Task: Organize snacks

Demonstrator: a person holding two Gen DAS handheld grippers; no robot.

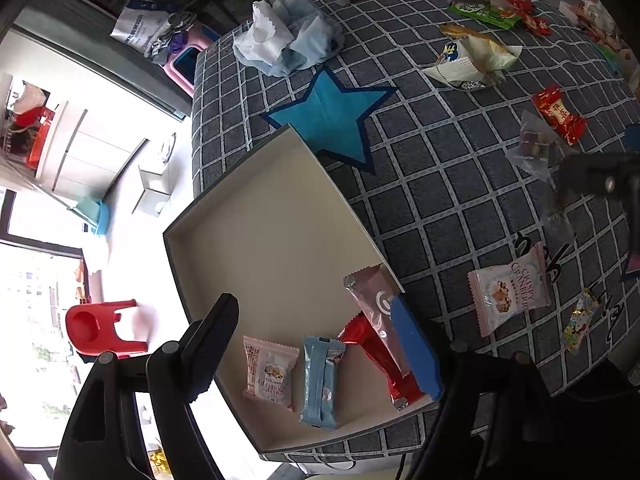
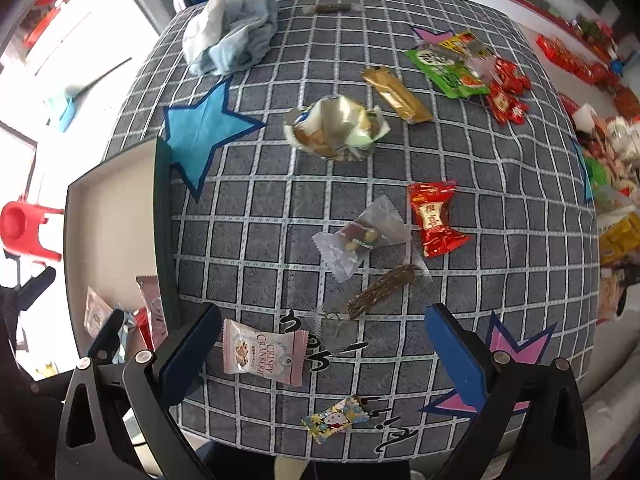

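Daylight floods through a large dark-framed window (image 1: 36,300) onto a pale glossy floor (image 1: 132,248). 1 red plastic stool (image 1: 106,330) stands near it, and white cabinets (image 1: 84,148) line the wall beyond.

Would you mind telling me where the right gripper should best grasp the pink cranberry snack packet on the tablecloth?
Probably across the pink packet's puffed middle, from straight above: it lies flat on the tablecloth, and the open right gripper hangs over it. Its crimped ends look too thin.
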